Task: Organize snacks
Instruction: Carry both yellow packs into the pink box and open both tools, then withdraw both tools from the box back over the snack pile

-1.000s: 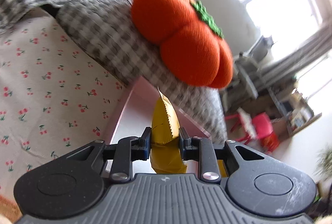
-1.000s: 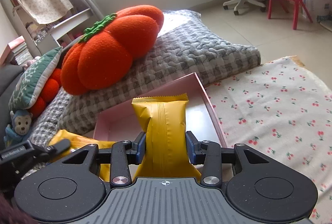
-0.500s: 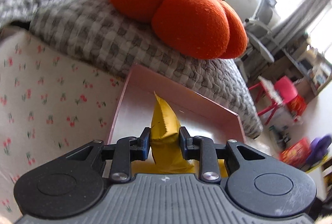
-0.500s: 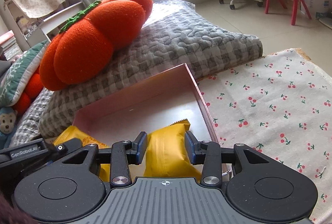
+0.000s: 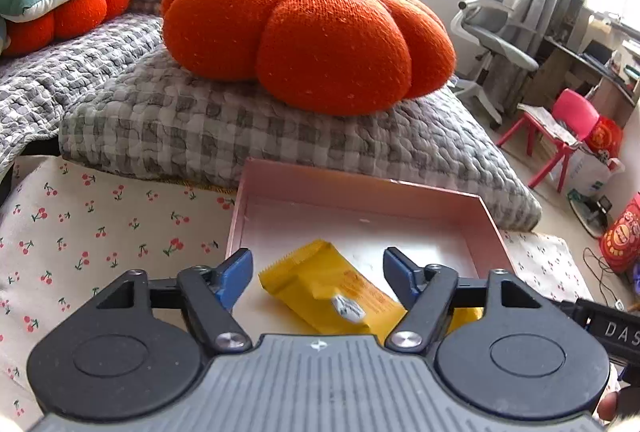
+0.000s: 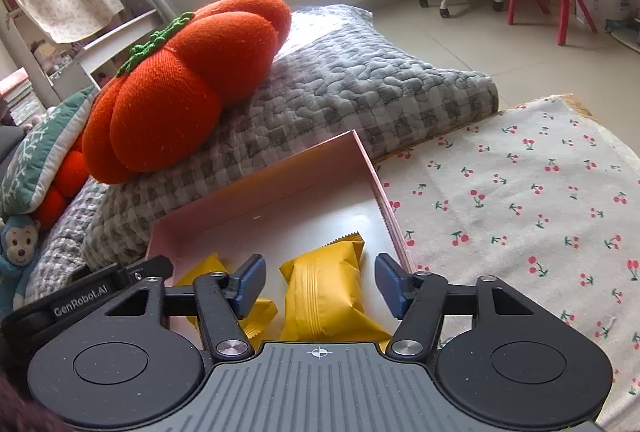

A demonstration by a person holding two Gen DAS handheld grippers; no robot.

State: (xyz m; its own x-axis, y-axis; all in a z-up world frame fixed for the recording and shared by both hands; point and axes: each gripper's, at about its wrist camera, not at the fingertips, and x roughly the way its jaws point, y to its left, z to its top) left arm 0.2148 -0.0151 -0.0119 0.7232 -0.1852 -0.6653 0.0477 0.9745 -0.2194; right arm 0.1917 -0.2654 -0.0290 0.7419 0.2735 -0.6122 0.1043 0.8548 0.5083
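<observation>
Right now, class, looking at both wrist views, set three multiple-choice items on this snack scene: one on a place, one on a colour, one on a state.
1. Where do the yellow foil snack packets lie?
A. on the cherry-print cloth
B. in the shallow pink cardboard box
C. on the grey quilt

2. What colour is the knitted pumpkin cushion?
A. orange
B. purple
C. white

3. How does the right gripper stand?
A. clamped on a packet
B. out of view
C. open, pads clear of the packet

Answers: 1 B, both packets rest on the box floor; 2 A, orange with a green stem; 3 C, gaps show beside the packet, its jaws having just been opening.
</observation>
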